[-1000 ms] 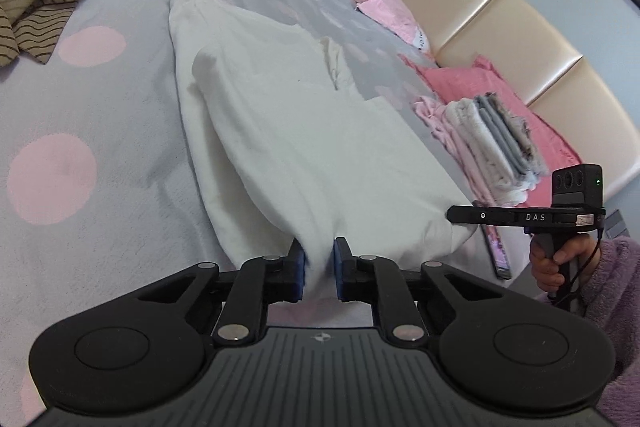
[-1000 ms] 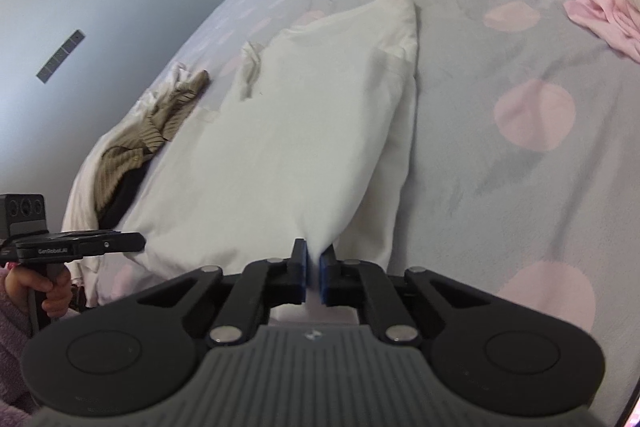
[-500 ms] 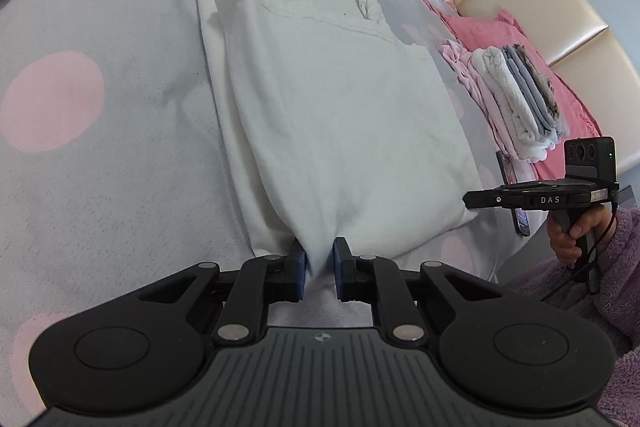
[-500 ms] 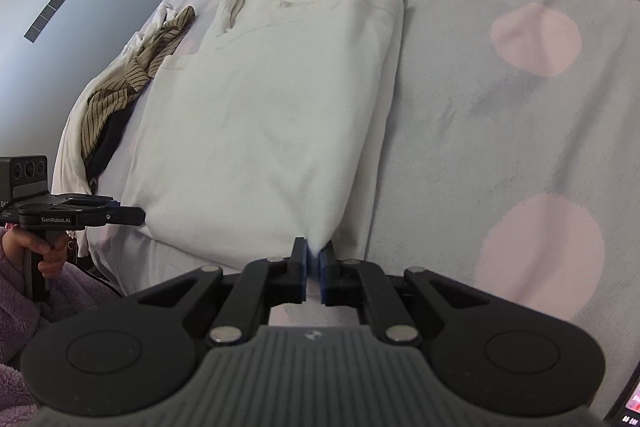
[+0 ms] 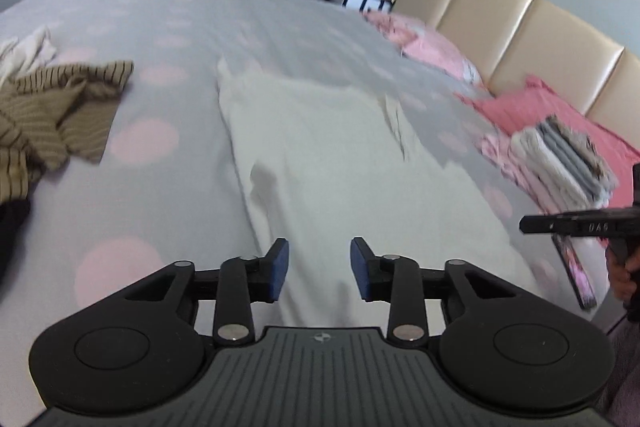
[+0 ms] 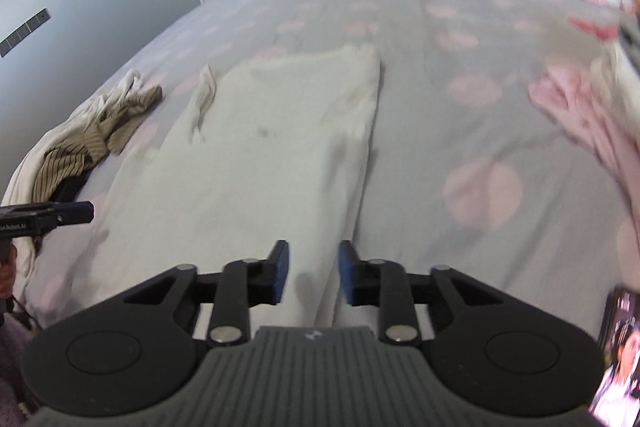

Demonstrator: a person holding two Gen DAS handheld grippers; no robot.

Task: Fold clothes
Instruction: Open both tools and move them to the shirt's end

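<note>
A cream white garment (image 5: 340, 163) lies flat and folded lengthwise on the grey bedspread with pink dots (image 5: 132, 135). My left gripper (image 5: 319, 269) hovers over its near left corner; the jaws are opening and the blue pads stand apart from the cloth. In the right wrist view the same garment (image 6: 280, 147) stretches away, and my right gripper (image 6: 311, 277) is over its near right corner, jaws opening, nothing pressed between the pads. Each gripper shows at the edge of the other's view, held by a hand.
A brown striped garment (image 5: 52, 115) lies crumpled at the left. A stack of folded clothes (image 5: 560, 159) sits on a pink pillow by the beige headboard (image 5: 500, 23). Loose pink clothes (image 6: 592, 115) lie at the right. A phone (image 6: 616, 359) rests by the bed's edge.
Both grippers have let go of the garment's near edge and opened. Both views have tilted up, showing more of the room. The garment now lies flat on the bed.
</note>
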